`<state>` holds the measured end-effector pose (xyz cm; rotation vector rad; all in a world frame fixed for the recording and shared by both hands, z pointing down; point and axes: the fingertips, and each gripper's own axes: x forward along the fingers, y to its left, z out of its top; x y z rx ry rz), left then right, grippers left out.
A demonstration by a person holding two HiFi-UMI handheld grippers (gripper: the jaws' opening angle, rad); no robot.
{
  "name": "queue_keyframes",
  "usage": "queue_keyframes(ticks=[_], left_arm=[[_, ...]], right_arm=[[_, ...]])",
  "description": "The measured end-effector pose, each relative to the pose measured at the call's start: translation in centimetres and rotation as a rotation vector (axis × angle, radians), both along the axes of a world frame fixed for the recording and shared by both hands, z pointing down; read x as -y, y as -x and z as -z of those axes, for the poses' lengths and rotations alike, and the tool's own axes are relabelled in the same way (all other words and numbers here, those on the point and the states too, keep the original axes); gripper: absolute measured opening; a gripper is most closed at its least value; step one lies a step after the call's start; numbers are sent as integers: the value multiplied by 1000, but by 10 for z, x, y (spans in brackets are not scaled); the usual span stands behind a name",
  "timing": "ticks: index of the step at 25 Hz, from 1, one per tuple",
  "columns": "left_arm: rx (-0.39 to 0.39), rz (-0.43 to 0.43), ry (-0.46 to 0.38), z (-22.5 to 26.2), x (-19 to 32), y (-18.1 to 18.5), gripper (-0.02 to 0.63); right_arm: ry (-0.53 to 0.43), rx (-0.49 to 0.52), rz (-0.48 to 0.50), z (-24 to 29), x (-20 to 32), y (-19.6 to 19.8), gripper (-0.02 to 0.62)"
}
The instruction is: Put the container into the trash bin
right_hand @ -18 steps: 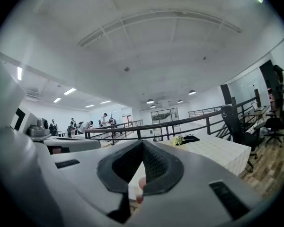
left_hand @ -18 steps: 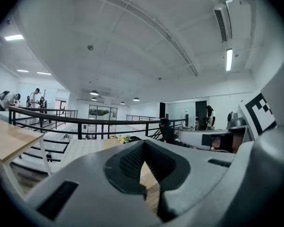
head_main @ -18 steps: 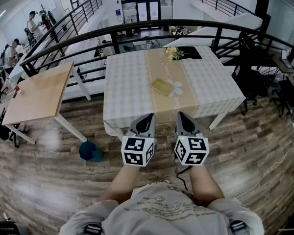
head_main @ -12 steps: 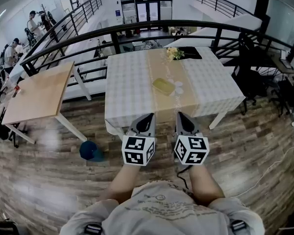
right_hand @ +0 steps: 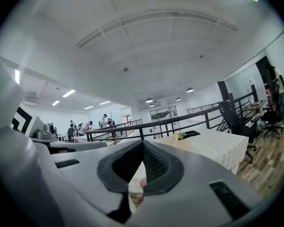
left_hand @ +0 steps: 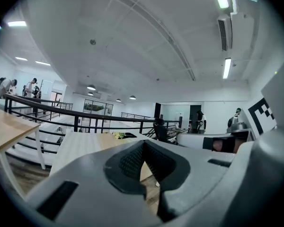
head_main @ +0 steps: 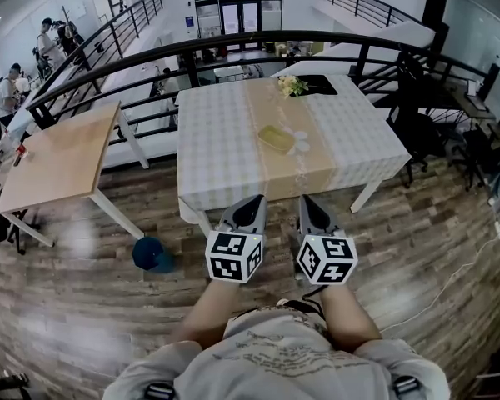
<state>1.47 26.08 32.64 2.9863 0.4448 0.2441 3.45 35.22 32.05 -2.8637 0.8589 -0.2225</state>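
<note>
Both clenched empty, the left gripper (head_main: 251, 200) and right gripper (head_main: 309, 200) are risking shoving the container (head_main: 276, 138) at twelve o'clock across the table (head_main: 210, 144), away from the nine-o'clock trash bin (head_main: 152, 255).

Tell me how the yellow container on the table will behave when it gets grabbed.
The container looks shallow and thin, so probably light and somewhat bendy when squeezed. It lies low and flat on the tablecloth, so a push would likely slide it, not tip or roll it.

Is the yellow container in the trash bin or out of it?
Out: the container lies on the table; the blue bin stands on the floor, apart.
</note>
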Motion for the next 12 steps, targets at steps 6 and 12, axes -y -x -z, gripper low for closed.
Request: queue_keyframes(ticks=[6, 12], left_arm=[[21, 10, -35, -9, 13, 10, 5], [21, 25, -34, -16, 27, -9, 5]], right_arm=[[4, 24, -7, -10, 8, 6, -8], [-7, 11, -7, -13, 17, -17, -8]])
